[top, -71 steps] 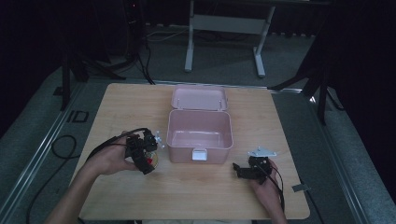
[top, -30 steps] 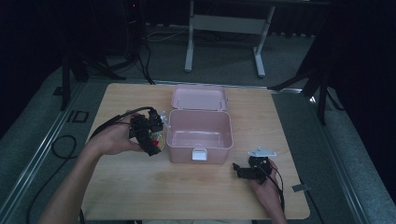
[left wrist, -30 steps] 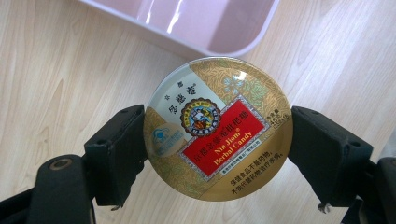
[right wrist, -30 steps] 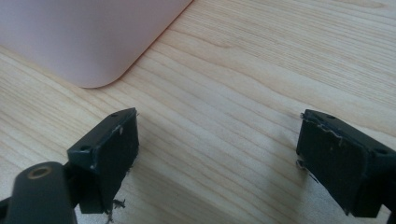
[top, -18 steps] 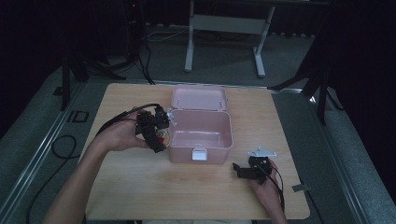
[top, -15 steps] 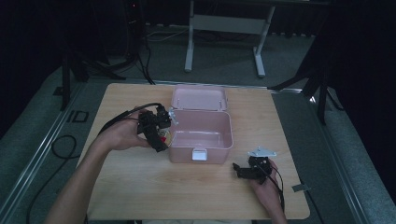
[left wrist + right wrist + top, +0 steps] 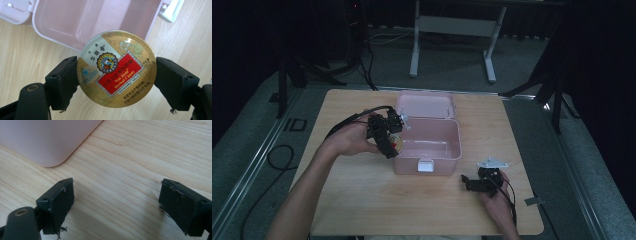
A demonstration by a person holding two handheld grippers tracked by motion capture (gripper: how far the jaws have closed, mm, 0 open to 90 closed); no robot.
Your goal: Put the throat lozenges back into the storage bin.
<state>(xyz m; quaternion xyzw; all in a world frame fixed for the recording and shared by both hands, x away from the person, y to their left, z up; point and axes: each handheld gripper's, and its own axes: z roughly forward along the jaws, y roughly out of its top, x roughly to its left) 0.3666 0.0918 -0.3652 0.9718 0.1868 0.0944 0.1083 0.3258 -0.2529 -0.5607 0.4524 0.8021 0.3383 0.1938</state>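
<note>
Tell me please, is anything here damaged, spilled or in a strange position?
Nothing stands out. The pink box sits open on the table, its inside looking bare. The left gripper holds the round candy tin squarely by its rim. The right gripper rests open on the wood.

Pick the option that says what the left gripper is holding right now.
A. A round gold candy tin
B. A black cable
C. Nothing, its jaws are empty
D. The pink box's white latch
A: in the left gripper view, the left gripper has its jaws pressed on both sides of a round gold candy tin, at the edge of the open pink box.
</note>
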